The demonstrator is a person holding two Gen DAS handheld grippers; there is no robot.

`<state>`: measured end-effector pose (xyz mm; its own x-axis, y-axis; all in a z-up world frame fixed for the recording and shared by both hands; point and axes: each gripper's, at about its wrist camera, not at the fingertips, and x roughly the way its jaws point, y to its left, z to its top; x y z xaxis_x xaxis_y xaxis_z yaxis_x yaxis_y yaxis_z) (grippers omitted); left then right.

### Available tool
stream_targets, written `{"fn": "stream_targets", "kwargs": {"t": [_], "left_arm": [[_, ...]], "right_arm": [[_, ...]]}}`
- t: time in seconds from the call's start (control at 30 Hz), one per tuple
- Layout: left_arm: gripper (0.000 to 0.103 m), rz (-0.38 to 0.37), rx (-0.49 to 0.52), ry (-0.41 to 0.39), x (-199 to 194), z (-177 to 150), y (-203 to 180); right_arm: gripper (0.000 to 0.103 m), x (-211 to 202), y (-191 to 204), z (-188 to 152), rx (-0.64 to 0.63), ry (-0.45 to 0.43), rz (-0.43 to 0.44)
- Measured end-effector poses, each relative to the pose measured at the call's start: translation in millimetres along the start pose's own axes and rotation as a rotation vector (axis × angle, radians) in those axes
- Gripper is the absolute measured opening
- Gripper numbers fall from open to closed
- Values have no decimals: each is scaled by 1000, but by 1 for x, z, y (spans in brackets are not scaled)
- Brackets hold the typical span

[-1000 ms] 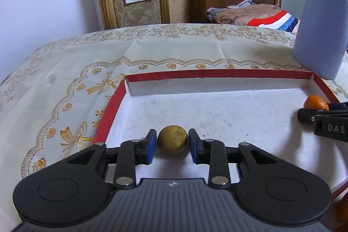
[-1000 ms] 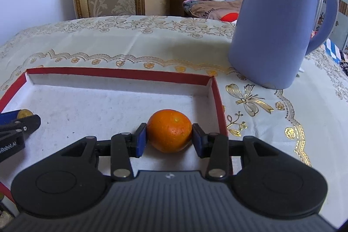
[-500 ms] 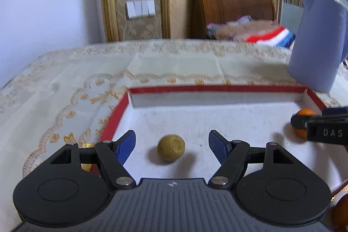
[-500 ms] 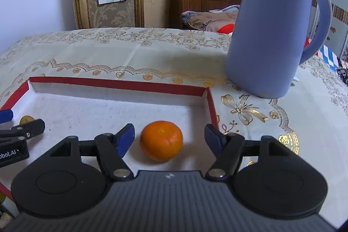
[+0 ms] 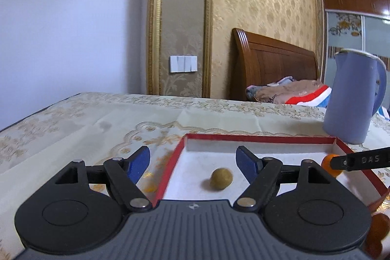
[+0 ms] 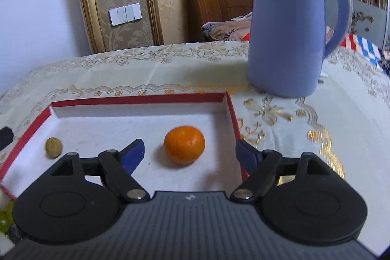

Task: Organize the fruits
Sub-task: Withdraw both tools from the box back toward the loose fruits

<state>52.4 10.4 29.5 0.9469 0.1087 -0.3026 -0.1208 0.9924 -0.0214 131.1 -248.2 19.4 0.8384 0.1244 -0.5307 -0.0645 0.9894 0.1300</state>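
Fruits lie loose inside the red-rimmed tray (image 6: 140, 99) on the desk (image 6: 353, 118) — an orange mandarin (image 6: 184, 145) toward the tray's right wall and a small brown-yellow round fruit (image 6: 53, 147) near its left wall, the two well apart on the white floor. In the right wrist view the right tongs (image 6: 190, 156) stand spread wide; their jaws have just been opening, and the mandarin sits ahead of the blue pads, touched by neither. The left tongs (image 5: 192, 162) are likewise spread, having just opened further — the brown fruit (image 5: 221, 178) rests on the tray floor (image 5: 195, 174) nearer the right-hand pad, clear of both. The left-hand pad hangs over the cloth outside the tray's rim. A blue kettle (image 6: 287, 28) stands upright on the desk beyond the tray's far right corner.
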Motion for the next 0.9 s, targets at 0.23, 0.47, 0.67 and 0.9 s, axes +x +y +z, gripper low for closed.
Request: {"fn": "stream_targets", "kwargs": {"t": [0.23,0.47,0.67,0.9], "left_arm": [[78,9,-20,-56,-40,-14,26],[78,-44,-75,42,-59,-34,51],[78,-106,-134,138,-48,-36,62],[78,-116,-17,185,-49,-39,49]], "right_arm": [[82,-45,-10,-41,39,-65,69],[91,-82,-20,-48,80,-241,66],[91,-78,-35,-52,140,-199,42],[91,-79,-38,-55,159,-203,38]]}}
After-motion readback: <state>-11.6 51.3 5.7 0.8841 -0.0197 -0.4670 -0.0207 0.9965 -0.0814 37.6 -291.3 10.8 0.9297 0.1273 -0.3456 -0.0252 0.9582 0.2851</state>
